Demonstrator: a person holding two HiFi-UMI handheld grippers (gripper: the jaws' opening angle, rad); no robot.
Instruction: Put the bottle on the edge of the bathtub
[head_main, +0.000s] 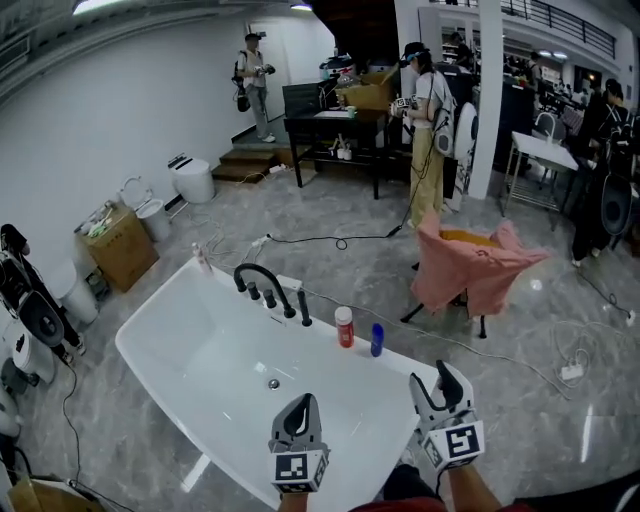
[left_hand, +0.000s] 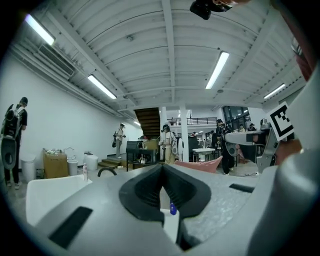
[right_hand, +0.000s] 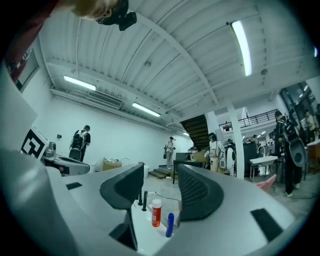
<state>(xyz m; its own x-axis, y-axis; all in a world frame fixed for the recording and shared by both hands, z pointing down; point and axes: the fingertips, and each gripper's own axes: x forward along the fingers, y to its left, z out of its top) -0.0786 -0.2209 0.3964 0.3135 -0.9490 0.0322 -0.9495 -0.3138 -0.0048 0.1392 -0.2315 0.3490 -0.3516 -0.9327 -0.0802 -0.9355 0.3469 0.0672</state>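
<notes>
A red bottle (head_main: 344, 327) with a white cap stands upright on the far rim of the white bathtub (head_main: 160, 312), just right of the black faucet (head_main: 265, 286). A small blue bottle (head_main: 377, 340) stands beside it. My left gripper (head_main: 303, 402) hangs over the tub's near side, shut and empty; in the left gripper view (left_hand: 162, 170) the blue bottle (left_hand: 172, 208) shows through the slit below its tips. My right gripper (head_main: 436, 377) is open near the tub's right end. In the right gripper view (right_hand: 161, 175) the red bottle (right_hand: 156, 212) and blue bottle (right_hand: 170, 224) sit ahead between the jaws, apart from them.
A chair draped in pink cloth (head_main: 470, 265) stands right of the tub. Cables and a power strip (head_main: 572, 371) lie on the marble floor. A cardboard box (head_main: 120, 245) and bins sit at the left wall. A second small bottle (head_main: 203, 258) stands on the tub's far corner. People stand by a black table (head_main: 335, 125).
</notes>
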